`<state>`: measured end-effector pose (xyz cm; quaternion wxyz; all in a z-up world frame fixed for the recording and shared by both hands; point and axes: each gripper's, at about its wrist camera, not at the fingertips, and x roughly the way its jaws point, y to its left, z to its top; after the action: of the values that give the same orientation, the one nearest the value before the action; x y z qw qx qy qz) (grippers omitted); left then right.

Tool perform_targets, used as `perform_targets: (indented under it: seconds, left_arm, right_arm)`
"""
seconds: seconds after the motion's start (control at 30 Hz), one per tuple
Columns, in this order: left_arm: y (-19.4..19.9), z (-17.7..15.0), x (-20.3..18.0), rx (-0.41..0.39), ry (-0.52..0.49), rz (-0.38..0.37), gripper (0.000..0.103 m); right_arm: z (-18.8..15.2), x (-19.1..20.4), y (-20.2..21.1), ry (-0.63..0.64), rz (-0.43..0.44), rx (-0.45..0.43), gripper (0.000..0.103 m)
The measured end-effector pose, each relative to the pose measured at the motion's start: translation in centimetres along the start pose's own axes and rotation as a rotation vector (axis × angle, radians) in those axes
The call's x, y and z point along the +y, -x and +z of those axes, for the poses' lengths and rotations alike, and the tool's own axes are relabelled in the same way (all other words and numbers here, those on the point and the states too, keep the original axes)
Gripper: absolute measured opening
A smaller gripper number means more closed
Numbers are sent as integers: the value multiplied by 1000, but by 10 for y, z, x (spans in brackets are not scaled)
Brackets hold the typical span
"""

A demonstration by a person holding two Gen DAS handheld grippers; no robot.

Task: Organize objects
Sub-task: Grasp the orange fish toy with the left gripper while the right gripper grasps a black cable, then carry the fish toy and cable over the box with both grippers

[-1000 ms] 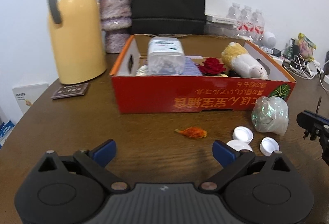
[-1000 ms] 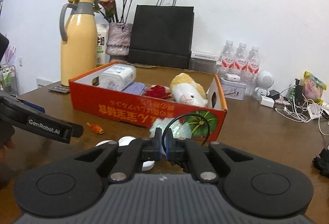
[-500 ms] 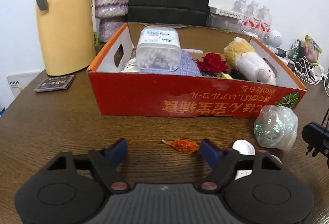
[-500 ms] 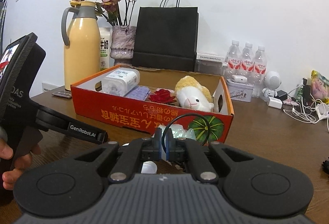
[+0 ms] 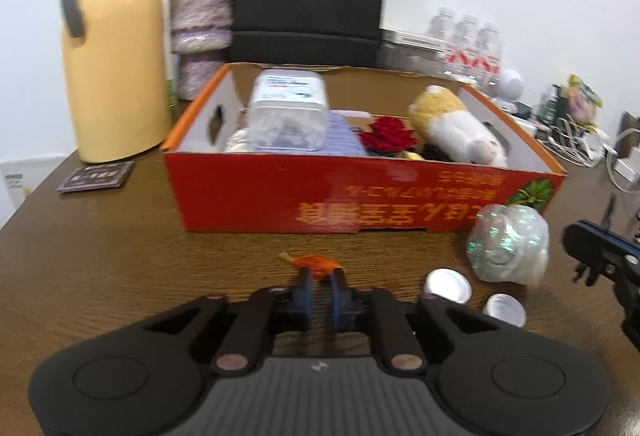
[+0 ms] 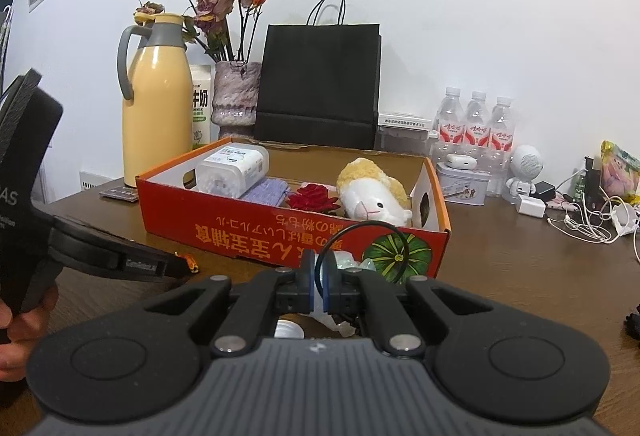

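A small orange trinket (image 5: 316,262), leaf-shaped with a pale stub at its left tip, lies on the brown desk (image 5: 100,256) just in front of the red cardboard box (image 5: 360,195), nearer the desk's front edge than the box is. The left tongs (image 5: 320,282) have their blue fingertips drawn narrow on either side of the trinket's near end; whether they actually pinch it is not clear. To the right, towards the box's front right corner, sit white bottle caps (image 5: 447,284) and a crumpled iridescent wrapper (image 5: 508,246). The right tongs (image 6: 319,276) are closed on a thin black ring (image 6: 366,232), which stands upright above the fingertips in front of the box. Inside the box lie a clear plastic tub (image 5: 288,111), a red rose (image 5: 388,133) and a plush sheep (image 5: 460,127). A yellow thermos jug (image 5: 114,51) stands at the desk's back left.
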<state>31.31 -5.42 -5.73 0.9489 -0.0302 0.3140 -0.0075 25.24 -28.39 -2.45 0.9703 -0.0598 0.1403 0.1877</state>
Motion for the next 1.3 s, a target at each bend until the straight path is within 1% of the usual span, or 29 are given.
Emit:
perform_targets:
  seconds: [0.03,0.07,0.1,0.13,0.17,0.2,0.27,0.3,0.33,0.37,0.4,0.43,0.47,0.5,0.53,0.6,0.73,0.9,1.0,1.1,1.3]
  left_arm:
    - [1,0,2,-1,12,13,31]
    - [2,1,5,-6,26,11,42]
    - [3,1,7,-12,36,6,47]
    - [4,2,8,-20,40,5,55]
    - [3,3,7,-23,36,8,60]
    - [0,6,5,-21,29,17,62]
    - [-10,12,1,-7,26,46,63]
    - [-16,14,-1,3,29,54,63]
    - [-22,16,-2,19,32,57,61]
    - [-27,16,-3,38,30,64,51]
    - [-27,16,-5,27,13,85,38]
    - [-26,15,-5,26,10,76,9]
    - [-23,13,-2,29,25,41,13]
    - [-20,12,1,31,44,7,12]
    - [-17,10,2,28,50,-8,12]
    - [-8,7,2,-8,41,-5,12]
    - [12,2,-3,-74,14,-22,12]
    - [36,-6,-8,-136,-13,-47,12]
    - [46,-7,-11,-169,-25,-48,12]
    - [52,-4,-15,-189,-41,-43,12]
    - [61,12,-19,-228,-54,-63,12]
  right_arm:
    - [0,0,0,1,0,-2,4]
    - [0,1,1,4,1,-4,4]
    - [0,1,1,6,1,-5,4]
    - [0,2,1,9,1,-7,4]
    - [0,2,1,12,0,-7,4]
    - [0,3,1,13,1,-7,4]
    - [0,3,-1,12,2,-6,4]
    - [1,3,-1,13,2,-4,4]
    - [1,4,-1,13,2,-4,4]
    - [0,4,-1,14,2,-5,4]
    - [0,3,-1,13,3,-6,4]
    - [0,3,0,10,3,-7,4]
    - [0,2,0,6,4,-7,4]
    - [0,1,0,3,5,-7,4]
    - [0,1,0,0,5,-7,4]
    - [0,0,1,-2,4,-12,4]
    - [0,0,2,-6,3,-20,4]
    - [0,1,4,-3,2,-33,4]
    - [0,1,5,-2,6,-47,4]
    - [0,1,6,-2,14,-55,4]
    - [6,3,4,9,37,-53,4]
